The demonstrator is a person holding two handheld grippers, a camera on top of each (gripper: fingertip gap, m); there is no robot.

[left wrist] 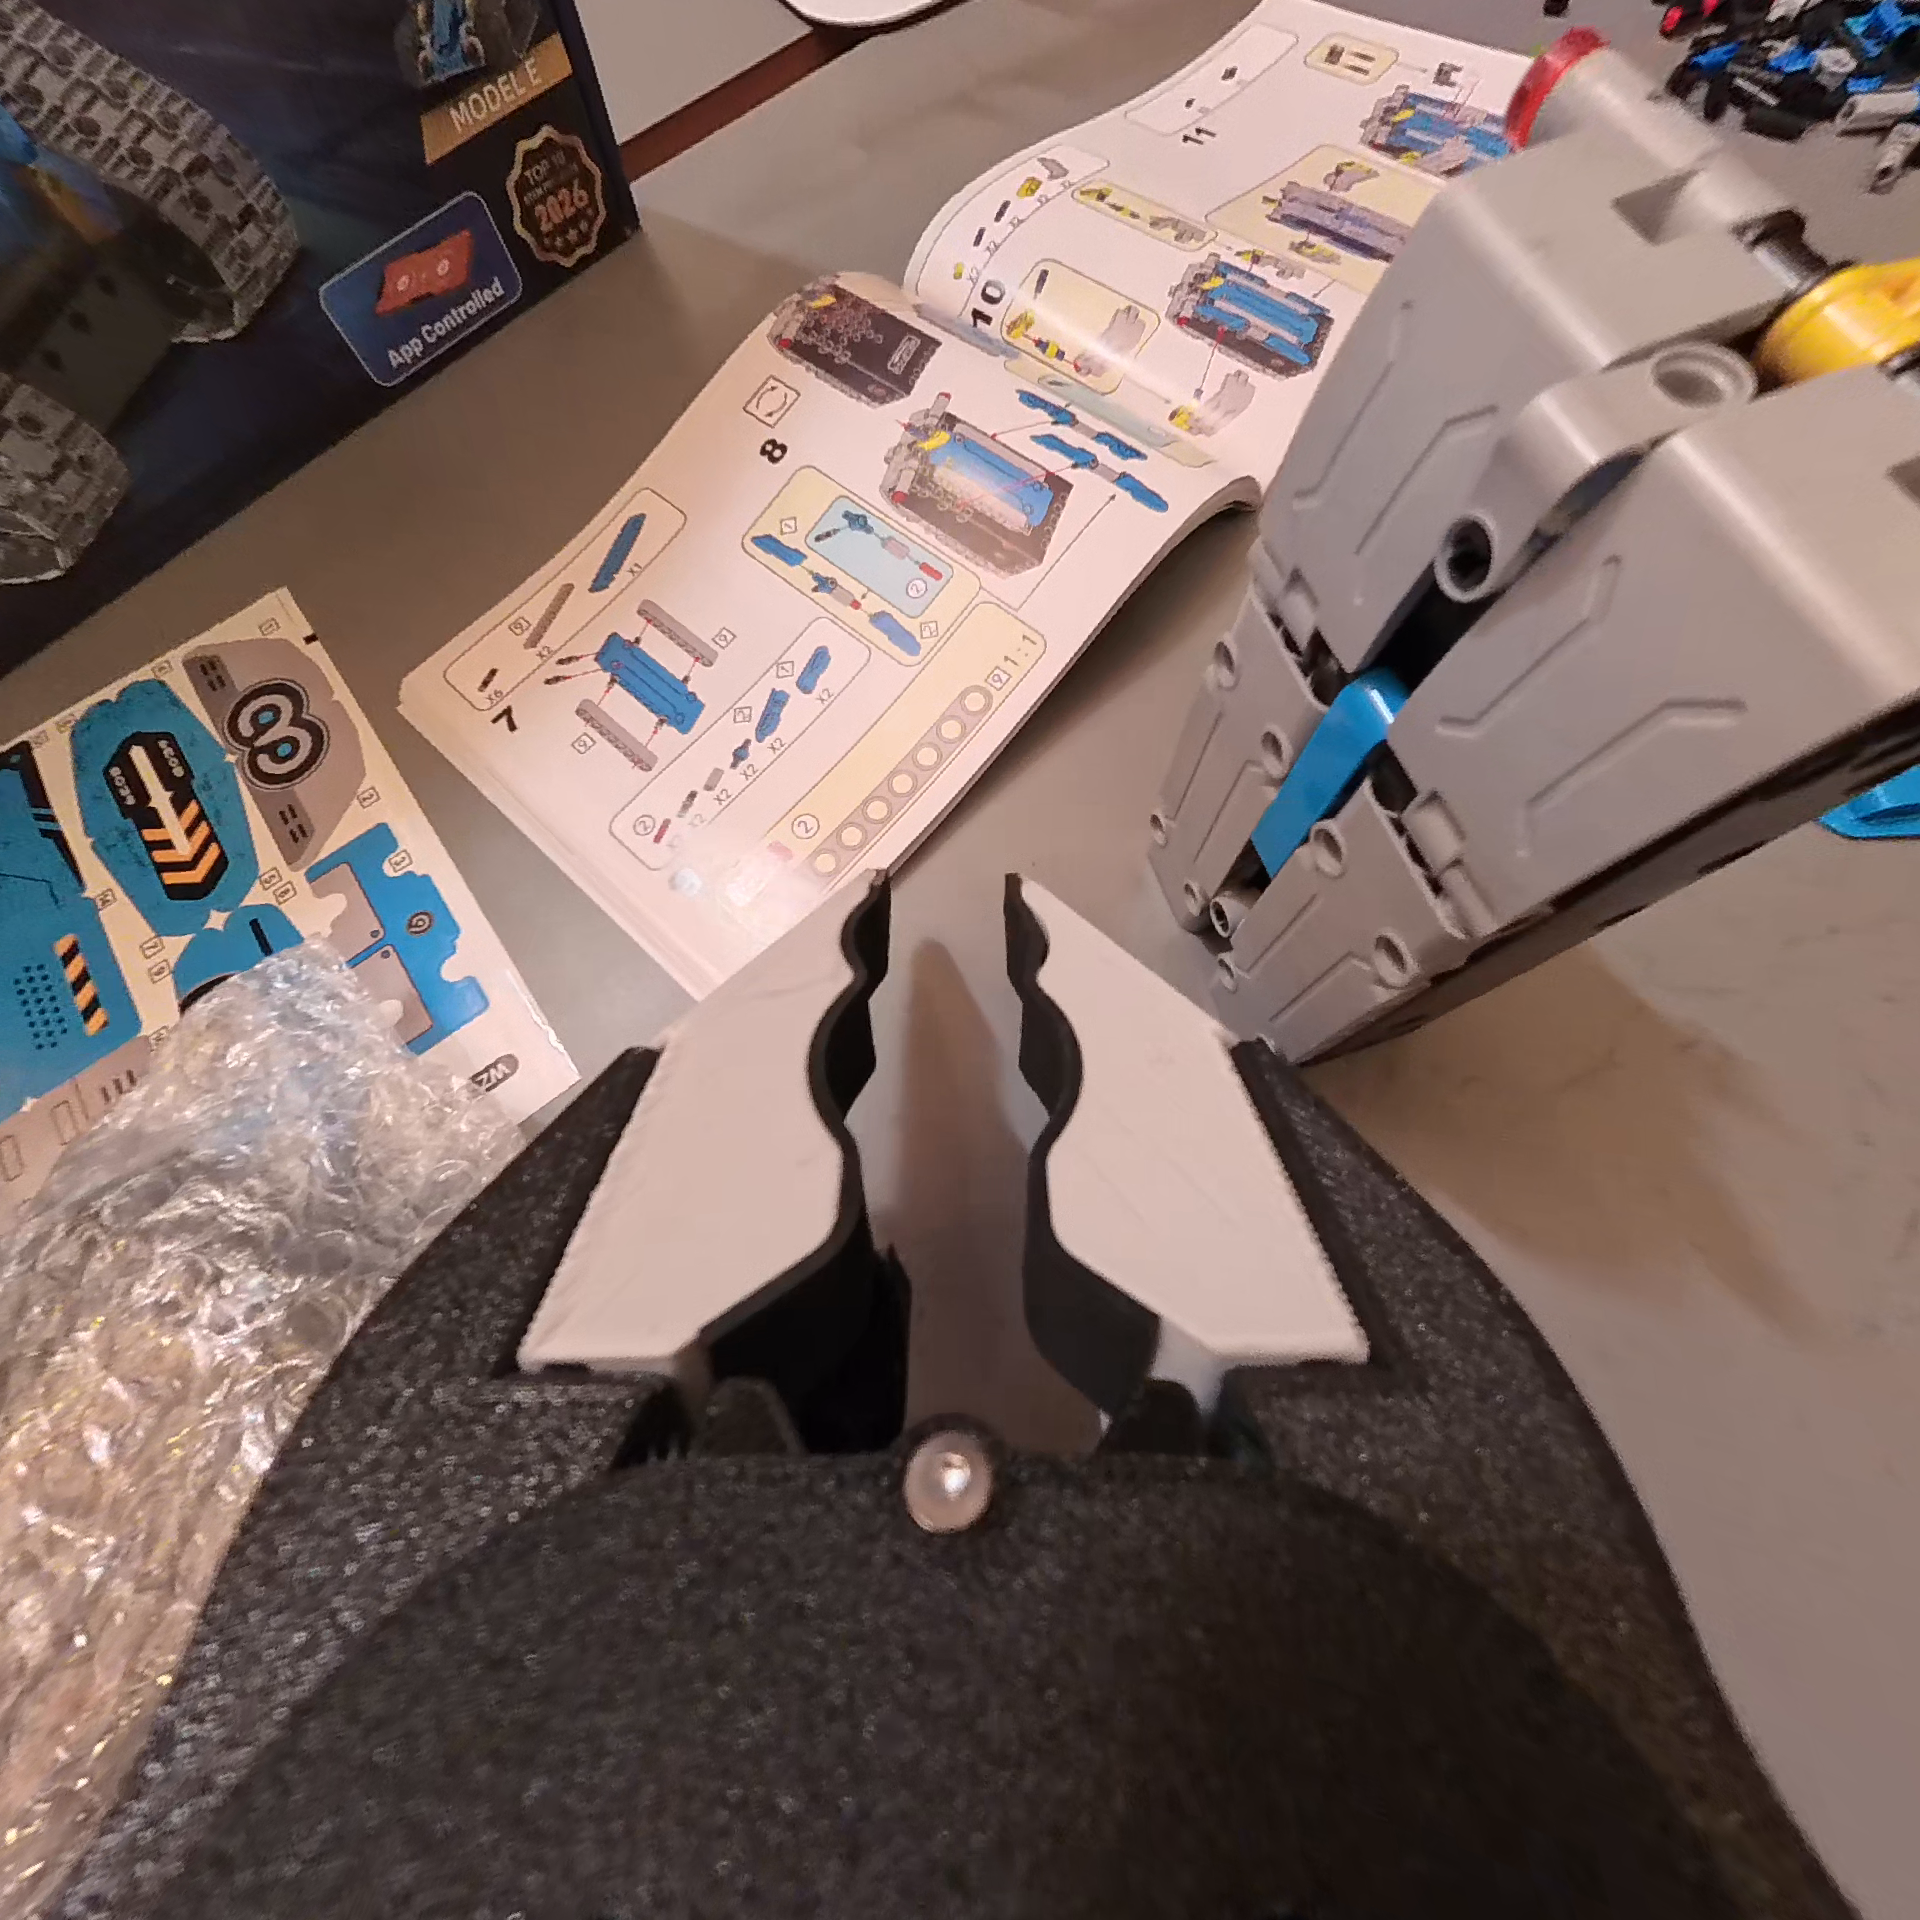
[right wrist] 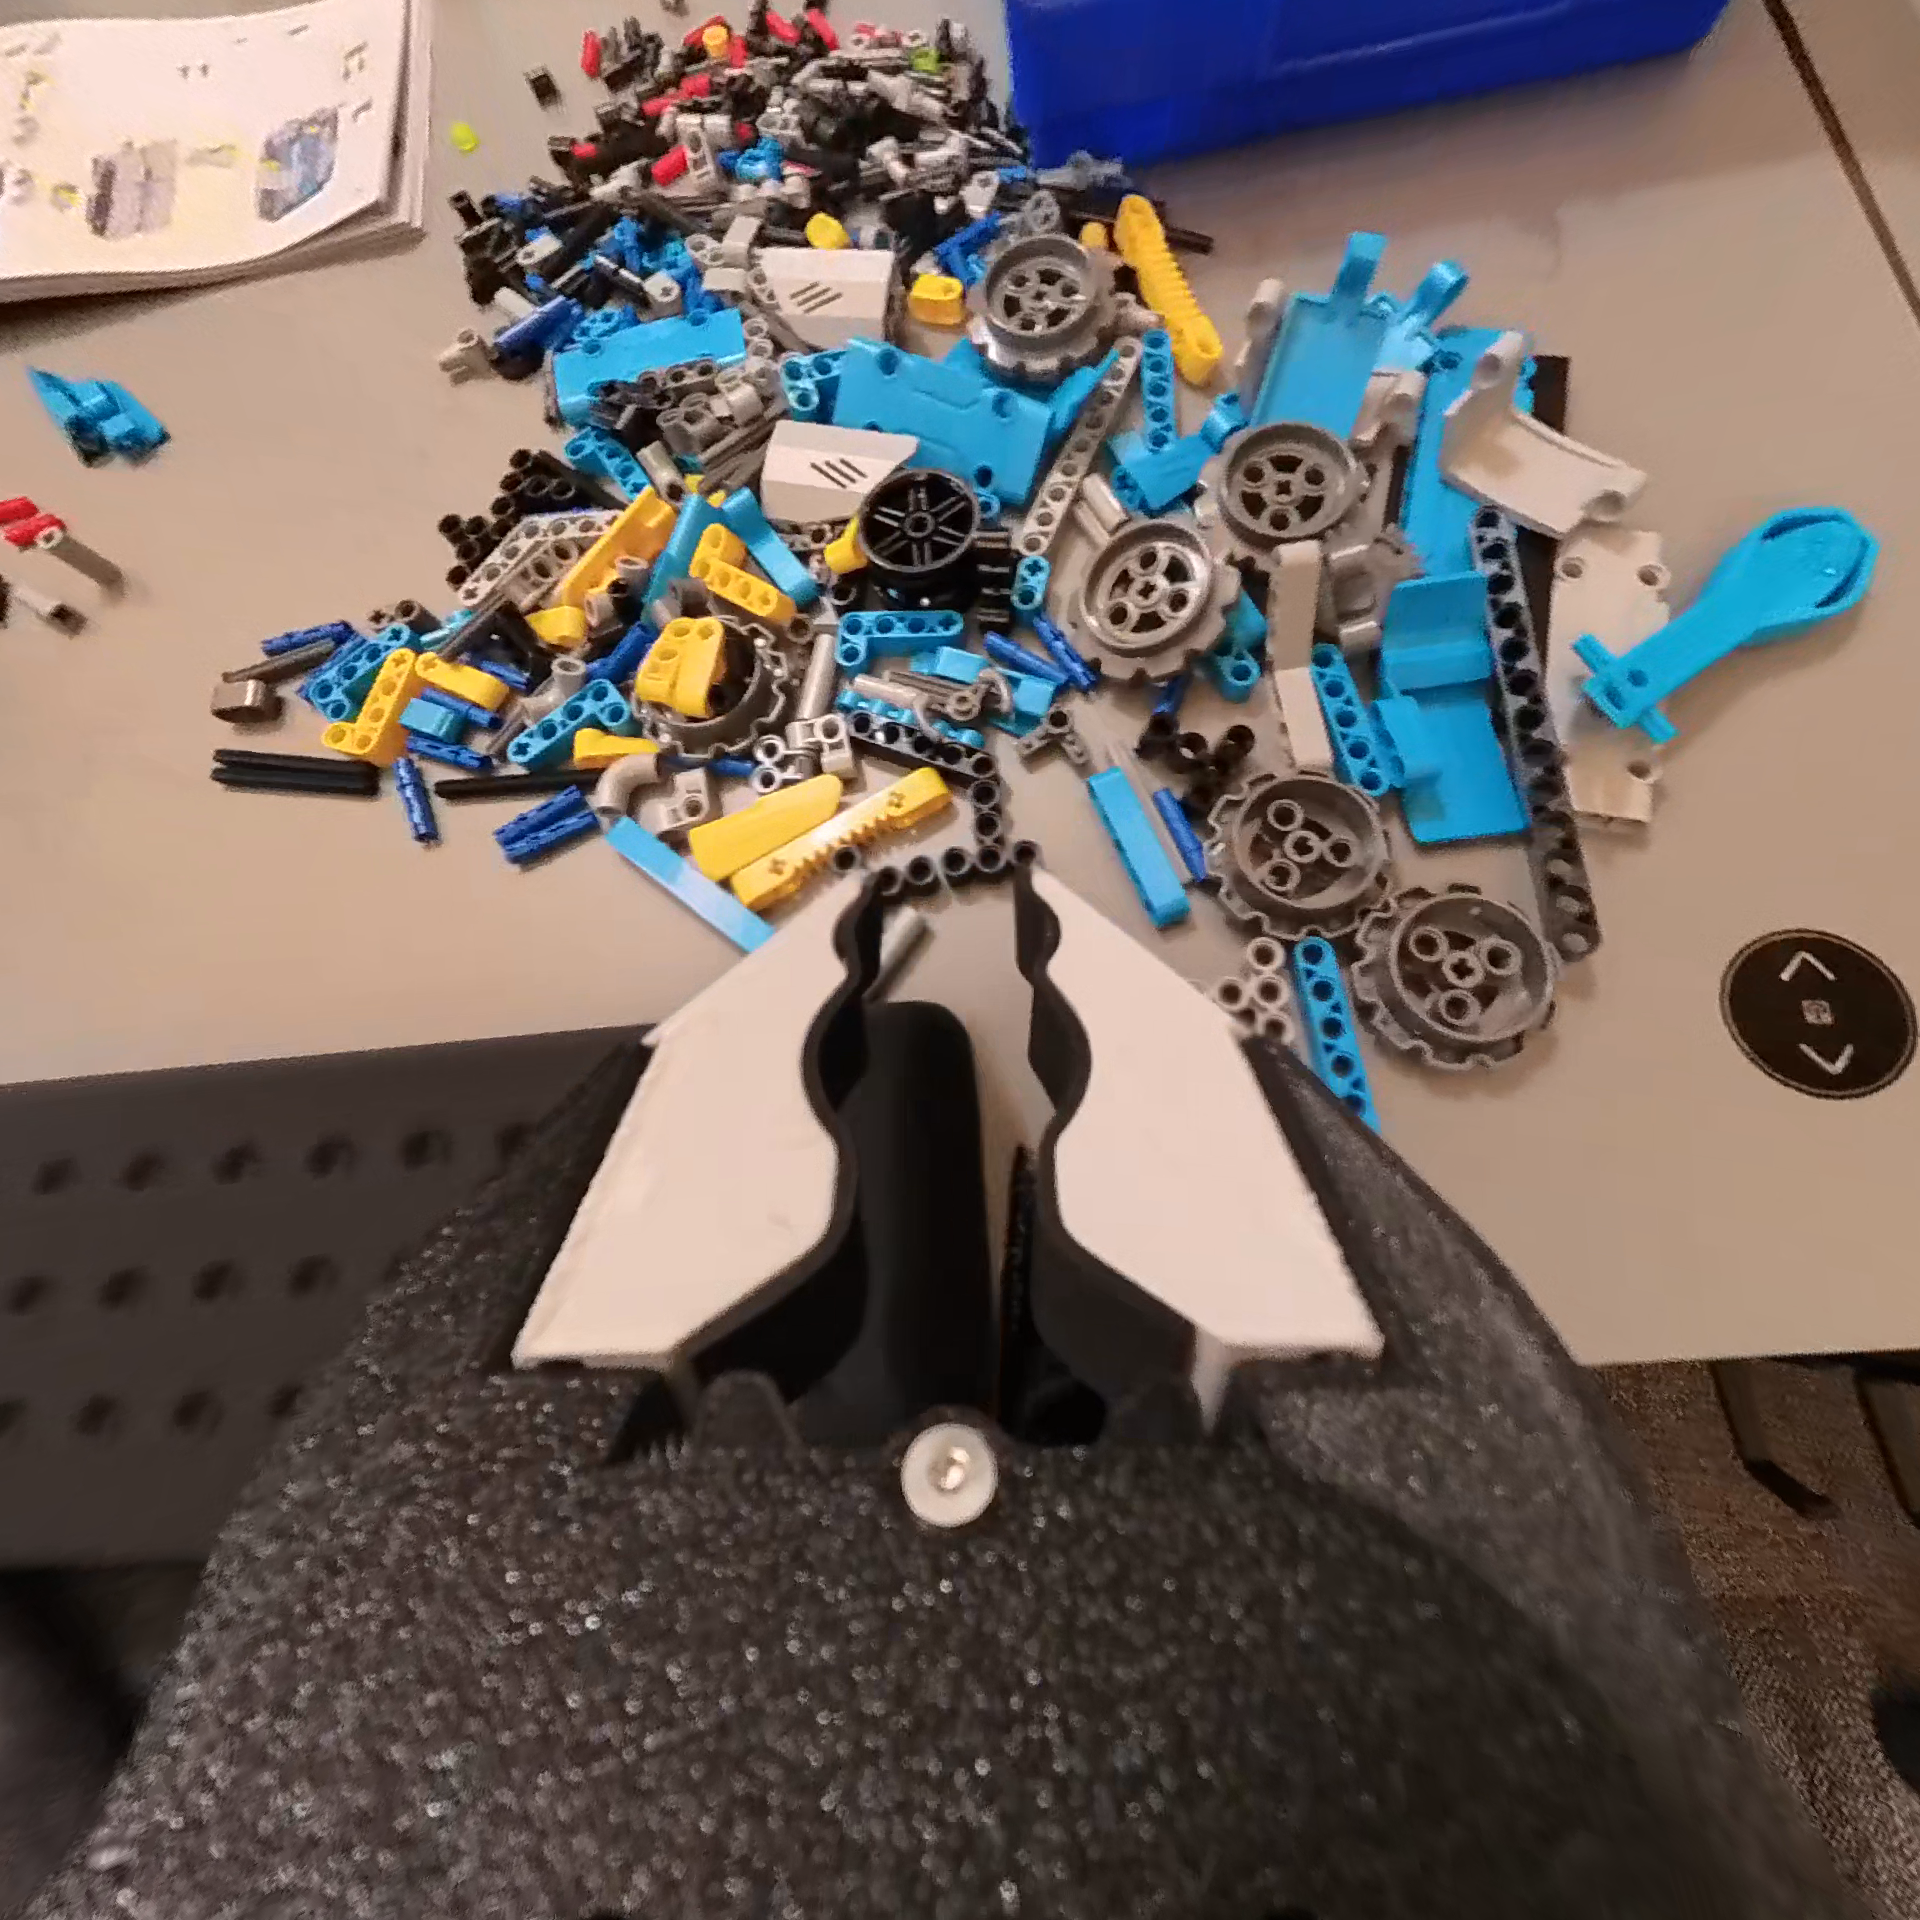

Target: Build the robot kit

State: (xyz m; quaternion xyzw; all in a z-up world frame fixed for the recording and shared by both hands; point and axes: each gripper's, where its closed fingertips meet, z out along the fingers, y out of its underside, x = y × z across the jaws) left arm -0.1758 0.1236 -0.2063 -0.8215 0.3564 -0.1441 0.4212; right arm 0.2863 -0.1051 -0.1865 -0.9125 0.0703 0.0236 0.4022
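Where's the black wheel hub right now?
In the right wrist view, the black wheel hub sits mid-pile, ahead of the right gripper, beside a grey sprocket wheel on its right.

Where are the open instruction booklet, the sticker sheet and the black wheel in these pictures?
instruction booklet (left wrist: 831, 582): left wrist view, on its left open page.
sticker sheet (left wrist: 208, 831): left wrist view, on its printed middle.
black wheel (right wrist: 920, 525): right wrist view, on its spoked face.

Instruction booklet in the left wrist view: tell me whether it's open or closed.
Open. The booklet lies flat on the table with two facing pages of building steps showing and a curved fold between them.
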